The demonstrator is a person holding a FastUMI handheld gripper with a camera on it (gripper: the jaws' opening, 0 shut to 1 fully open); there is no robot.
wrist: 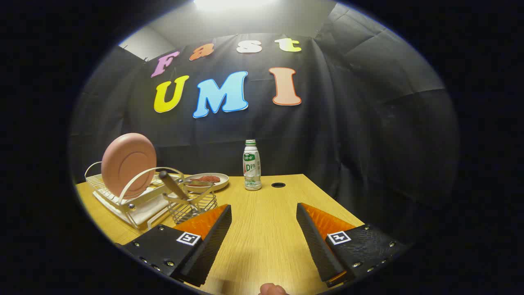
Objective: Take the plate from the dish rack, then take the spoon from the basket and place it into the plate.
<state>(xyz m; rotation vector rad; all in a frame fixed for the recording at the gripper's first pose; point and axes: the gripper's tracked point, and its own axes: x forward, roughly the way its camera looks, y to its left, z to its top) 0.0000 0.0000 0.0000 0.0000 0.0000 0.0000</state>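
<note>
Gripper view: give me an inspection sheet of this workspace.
Surface: wooden table, round hole near its far edge.
Job's things: pink plate upright in the rack; spoon leaning in the wire basket beside the rack.
Clutter: bottle; dish with food behind the basket.
Claw: open, over bare table, holding nothing.
Cables: nothing seen.
Surroundings: black cloth wall, lamp overhead.

One pink plate stands in one white dish rack; there is also one wire basket, one utensil handle, one food dish, and one bottle.
</note>
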